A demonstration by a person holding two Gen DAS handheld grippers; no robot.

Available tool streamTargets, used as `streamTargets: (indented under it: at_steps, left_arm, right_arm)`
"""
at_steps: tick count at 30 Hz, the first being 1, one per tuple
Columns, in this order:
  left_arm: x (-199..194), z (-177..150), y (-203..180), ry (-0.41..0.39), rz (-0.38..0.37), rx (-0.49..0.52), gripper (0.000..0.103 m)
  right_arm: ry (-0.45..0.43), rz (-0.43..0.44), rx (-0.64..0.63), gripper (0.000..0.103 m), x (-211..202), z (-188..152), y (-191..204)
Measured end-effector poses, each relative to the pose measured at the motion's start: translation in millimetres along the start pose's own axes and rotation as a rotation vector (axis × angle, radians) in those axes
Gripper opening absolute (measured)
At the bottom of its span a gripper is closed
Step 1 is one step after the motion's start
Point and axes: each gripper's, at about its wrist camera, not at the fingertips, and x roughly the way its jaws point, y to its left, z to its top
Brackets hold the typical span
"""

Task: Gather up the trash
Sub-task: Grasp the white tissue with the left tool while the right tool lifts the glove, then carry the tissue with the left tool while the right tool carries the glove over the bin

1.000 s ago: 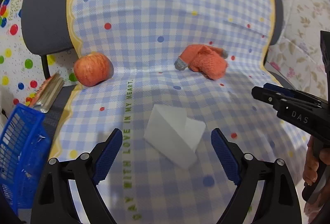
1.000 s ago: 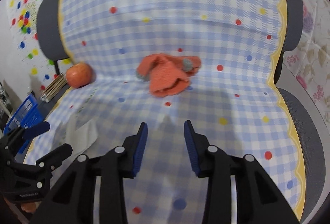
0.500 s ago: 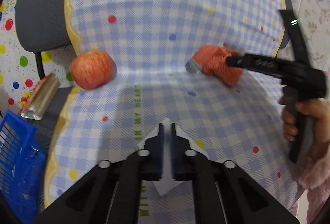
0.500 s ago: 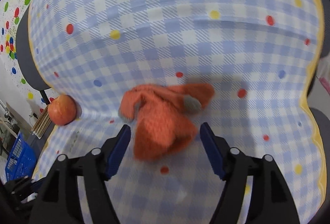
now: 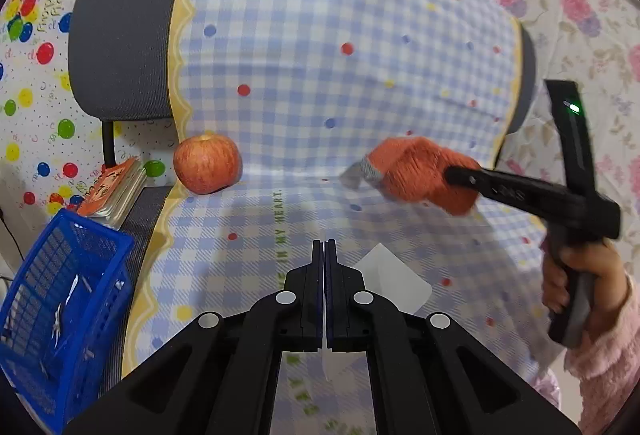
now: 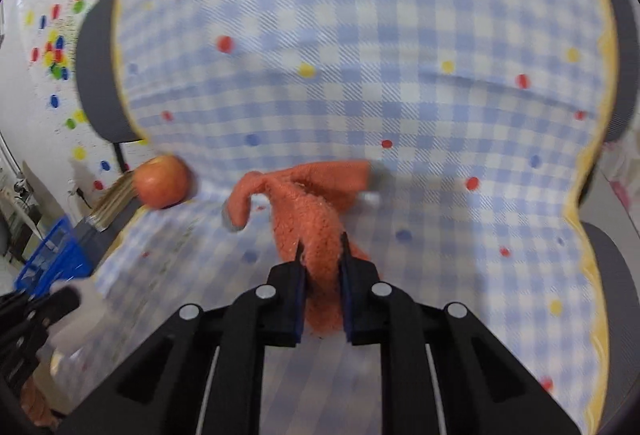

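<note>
A white paper scrap (image 5: 394,277) is pinched between the closed jaws of the left hand-held gripper (image 5: 324,247). An orange knitted glove (image 6: 316,211) is being clamped between the closing jaws of the right hand-held gripper (image 6: 322,245), above the checked cloth (image 6: 400,75).

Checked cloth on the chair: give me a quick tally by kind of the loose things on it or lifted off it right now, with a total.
Apple: 1
Orange knitted glove, pinched in the closing right hand-held gripper: 1
White paper, in the shut left hand-held gripper: 1
Total: 3
</note>
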Motion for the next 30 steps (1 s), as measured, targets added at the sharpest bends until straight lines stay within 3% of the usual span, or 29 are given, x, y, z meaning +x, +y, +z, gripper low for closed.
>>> streamTargets:
  at_steps: [9,19,30]
  left_arm:
    - [-56.5,-21.0,-23.8,-0.053,-0.044,0.04,0.001]
    - [-98.3,-37.4,-70.5,-0.094,-0.104,0.102,0.001]
    - [-156.4,-31.4,-141.4,-0.227,-0.203,0.253,0.001]
  right_arm:
    - [0.006,0.005,0.097,0.014,-81.9,-63.2,12.5]
    - [-0.066,0.019,0.165,0.014,-157.6,-102.5,8.0]
    - [-0.175,-0.104,0.171,0.014,-250.4,-138.0,-9.0]
